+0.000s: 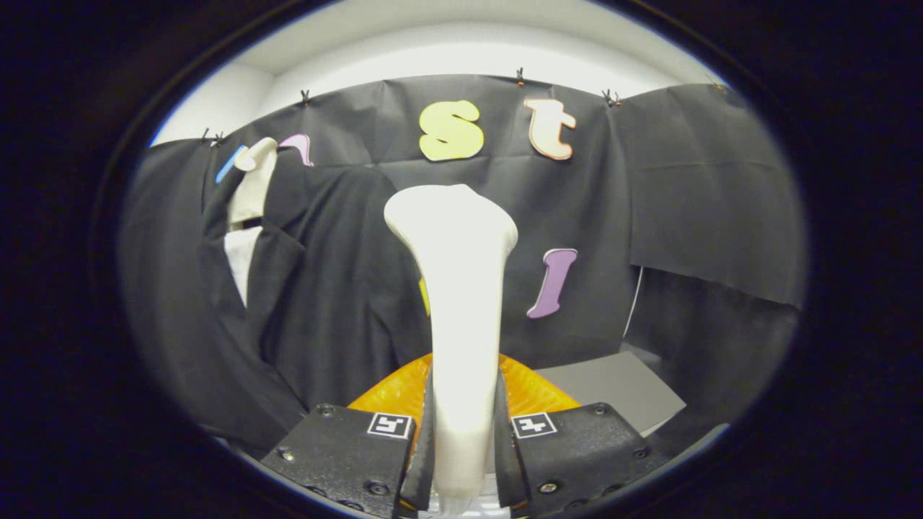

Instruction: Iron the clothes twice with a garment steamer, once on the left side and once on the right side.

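between clamped fingers (pixel 461 425), smooth flared steamer (pixel 454 288)

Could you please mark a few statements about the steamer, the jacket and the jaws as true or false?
1. The gripper is shut on the steamer. True.
2. The jacket lies folded on the table. False: it hangs against the wall, left of the steamer.
3. The steamer head points up, beyond the jaws. True.
4. The steamer head presses on the jacket. False: it is held apart from it.
5. The jacket is dark. True.
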